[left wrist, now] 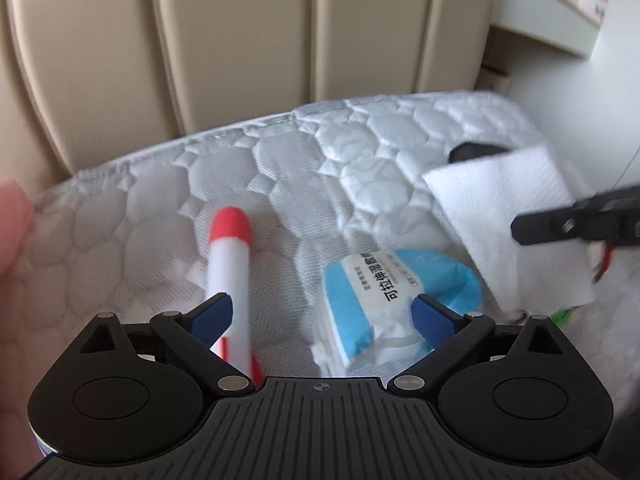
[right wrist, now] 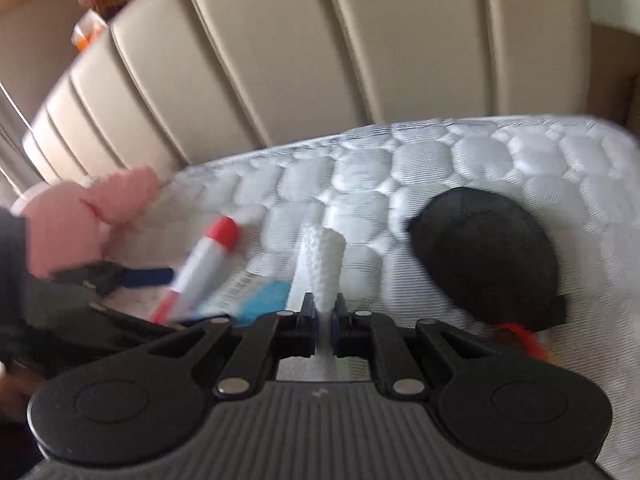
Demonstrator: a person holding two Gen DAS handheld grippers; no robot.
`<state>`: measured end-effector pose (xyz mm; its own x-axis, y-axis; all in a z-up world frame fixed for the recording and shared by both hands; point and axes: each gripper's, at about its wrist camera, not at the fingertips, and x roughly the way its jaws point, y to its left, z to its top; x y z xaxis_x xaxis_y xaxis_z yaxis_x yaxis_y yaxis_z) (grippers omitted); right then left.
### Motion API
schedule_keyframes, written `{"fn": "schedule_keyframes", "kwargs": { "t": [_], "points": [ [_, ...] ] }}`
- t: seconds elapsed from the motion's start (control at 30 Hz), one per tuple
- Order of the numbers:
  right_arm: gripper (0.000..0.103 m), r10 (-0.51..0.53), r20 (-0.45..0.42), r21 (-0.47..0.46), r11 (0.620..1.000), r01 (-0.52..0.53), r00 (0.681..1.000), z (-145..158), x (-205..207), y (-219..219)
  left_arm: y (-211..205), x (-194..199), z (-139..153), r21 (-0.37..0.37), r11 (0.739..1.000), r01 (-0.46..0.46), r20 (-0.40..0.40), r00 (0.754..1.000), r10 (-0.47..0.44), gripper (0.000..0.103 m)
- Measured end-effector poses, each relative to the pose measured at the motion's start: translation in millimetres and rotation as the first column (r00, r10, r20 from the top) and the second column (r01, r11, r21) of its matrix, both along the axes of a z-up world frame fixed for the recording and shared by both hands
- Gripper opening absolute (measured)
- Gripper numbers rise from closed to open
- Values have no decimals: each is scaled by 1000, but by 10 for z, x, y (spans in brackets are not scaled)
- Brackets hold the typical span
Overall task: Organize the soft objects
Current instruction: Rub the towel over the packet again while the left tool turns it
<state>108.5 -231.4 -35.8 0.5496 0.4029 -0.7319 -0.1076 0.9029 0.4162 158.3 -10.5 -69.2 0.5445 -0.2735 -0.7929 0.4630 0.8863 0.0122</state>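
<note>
Overhead, a beige padded headboard (left wrist: pixel 248 40) rises behind the quilted white mattress (left wrist: pixel 320 168), which carries every loose thing. No box or bin shows in either view; the one package is a blue-and-white wipes pack (left wrist: pixel 384 292) lying flat on the mattress. A black round cushion (right wrist: pixel 484 256) lies toward the right edge, with a scrap of red and orange at its near rim. A pink plush (right wrist: pixel 88 220), blurred, sits at the far left. A white tube with a red cap (left wrist: pixel 230 256) lies aslant beside the wipes pack.

The left gripper (left wrist: pixel 323 316) hangs over the mattress with its blue fingers (left wrist: pixel 212 316) spread wide; the tube passes under the left finger and the wipes pack lies under the right one, neither gripped. The right gripper (right wrist: pixel 324 318) has its fingers pressed onto a white tissue (right wrist: pixel 322 264), which stands up between them; in the left view the same tissue (left wrist: pixel 508 220) spreads as a flat sheet above the mattress.
</note>
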Motion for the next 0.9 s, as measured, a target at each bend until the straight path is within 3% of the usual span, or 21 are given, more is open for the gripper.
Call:
{"fn": "schedule_keyframes", "kwargs": {
  "t": [0.07, 0.1, 0.2, 0.37, 0.43, 0.5, 0.6, 0.67, 0.73, 0.8, 0.87, 0.9],
  "points": [
    [9, 55, -23, 120, 991, -52, 998, 3, 35, 53, -56, -15, 6, 25, 1000, 8, 53, 999, -9, 100],
    [9, 67, -28, 129, 990, -63, 997, 10, 36, 92, -67, -12, 15, 17, 1000, 1, 71, 997, -2, 100],
    [9, 59, -24, 27, 998, -58, 998, 1, -13, 164, -13, 57, 16, -56, 997, -50, 78, 995, 55, 101],
    [9, 23, -84, 34, 999, -20, 996, -178, 154, 201, 250, 308, -61, -262, 945, -196, -90, 980, 179, 100],
    [9, 13, -64, -49, 999, -17, 998, -210, 229, 253, 335, 278, -21, -297, 924, -243, -117, 969, 217, 100],
    [9, 9, -42, -125, 992, -14, 999, -231, 270, 268, 414, 243, 54, -311, 920, -237, -87, 971, 221, 100],
    [9, 21, -58, -155, 987, -29, 998, -283, 272, 225, 292, 108, 139, -204, 972, -113, 67, 989, 129, 100],
    [9, 15, -85, -152, 988, -28, 996, -343, 270, 186, 33, 14, 100, -51, 999, 18, 199, 980, -7, 100],
    [9, 1, -98, -168, 986, -18, 995, -379, 267, 149, -247, -69, -5, 123, 983, 136, 292, 942, -167, 100],
    [9, -32, -97, -180, 984, 14, 995, -364, 257, 84, -469, -43, -164, 256, 946, 198, 304, 913, -273, 100],
    [9, -72, -64, -198, 979, 58, 995, -244, 239, -8, -578, 61, -276, 289, 935, 204, 288, 913, -288, 100],
    [9, -85, -39, -213, 974, 75, 996, -165, 240, -44, -597, 132, -282, 259, 946, 194, 284, 921, -266, 100]
  ]
}}
